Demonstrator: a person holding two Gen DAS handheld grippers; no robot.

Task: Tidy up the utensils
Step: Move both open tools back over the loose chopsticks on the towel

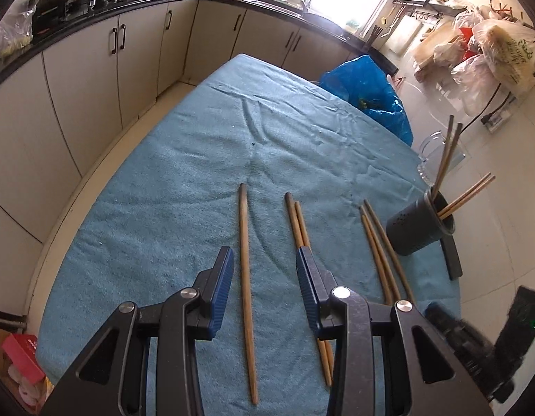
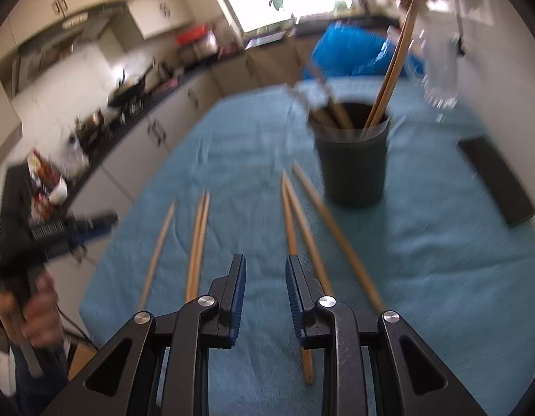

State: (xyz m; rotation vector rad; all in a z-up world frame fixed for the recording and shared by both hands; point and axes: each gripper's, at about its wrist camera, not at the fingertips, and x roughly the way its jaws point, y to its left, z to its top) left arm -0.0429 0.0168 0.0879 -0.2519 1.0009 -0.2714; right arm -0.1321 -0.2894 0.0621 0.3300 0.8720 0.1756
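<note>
A: Left wrist view: left gripper point(image 1: 264, 277) is part open and empty, with a single chopstick point(image 1: 246, 277) lying on the blue towel point(image 1: 163, 173) between its jaws, not pinched. A pair of chopsticks point(image 1: 298, 222) runs under its right-hand finger.

B: Progress?

A: Partly done, I'd say. The dark holder point(image 1: 420, 228) near the towel's right edge already has a few chopsticks point(image 1: 447, 163) standing in it. Six are left flat: the single, the pair, and three more point(image 1: 378, 239) just beside the holder.

B: Right side?

A: Right gripper point(image 2: 265, 284) has a narrow gap with nothing in it, and hangs over the group of three. That view is blurred.

B: Obstacles?

A: A flat black bar point(image 1: 453, 256) lies beside the holder, clear of the chopsticks. A glass jug point(image 1: 430, 152) and a blue bag point(image 1: 368, 93) sit behind. The sticks in the holder lean outward and could catch an incoming one. Both grippers work close together, so they may crowd each other.
</note>
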